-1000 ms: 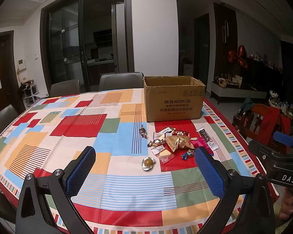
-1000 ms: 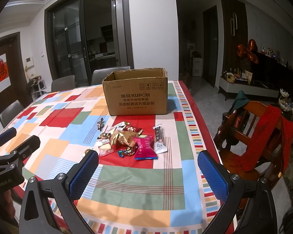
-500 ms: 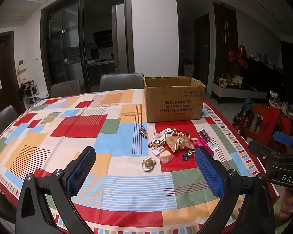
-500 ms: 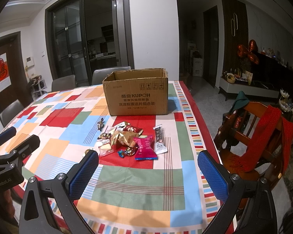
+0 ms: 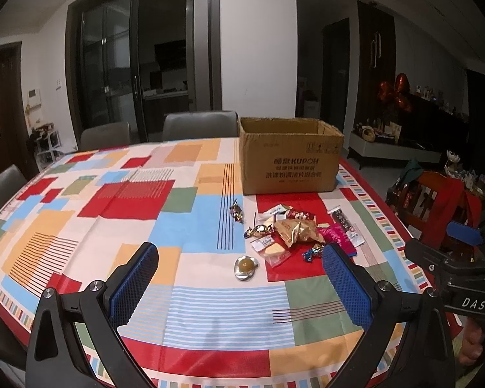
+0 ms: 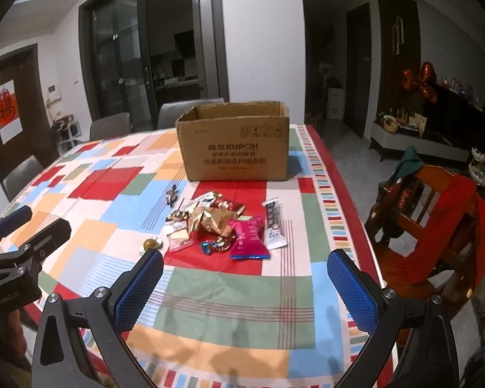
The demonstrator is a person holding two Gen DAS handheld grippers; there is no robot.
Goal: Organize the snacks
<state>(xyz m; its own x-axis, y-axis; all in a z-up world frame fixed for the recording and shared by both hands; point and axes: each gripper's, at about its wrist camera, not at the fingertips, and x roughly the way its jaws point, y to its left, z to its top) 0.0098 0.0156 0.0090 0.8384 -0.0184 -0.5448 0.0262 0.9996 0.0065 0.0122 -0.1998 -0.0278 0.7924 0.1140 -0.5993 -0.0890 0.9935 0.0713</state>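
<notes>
Ahead, open-topped cardboard box [image 6: 235, 144], contents unseen; snacks [image 6: 223, 226] outside; both claws [image 5: 239, 278] [image 6: 245, 281] released.

left gripper [image 5: 239, 278]: jaws spread, empty | right gripper [image 6: 244, 278]: jaws spread, empty

matt cardboard box [image 6: 234, 148], glossy foil wrappers [image 6: 210, 223]

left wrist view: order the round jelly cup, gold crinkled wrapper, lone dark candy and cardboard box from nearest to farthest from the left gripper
From the left gripper:
1. Round jelly cup, just ahead, centre.
2. Gold crinkled wrapper, in the pile, ahead right.
3. Lone dark candy, left of the pile.
4. Cardboard box, behind the pile.
</notes>
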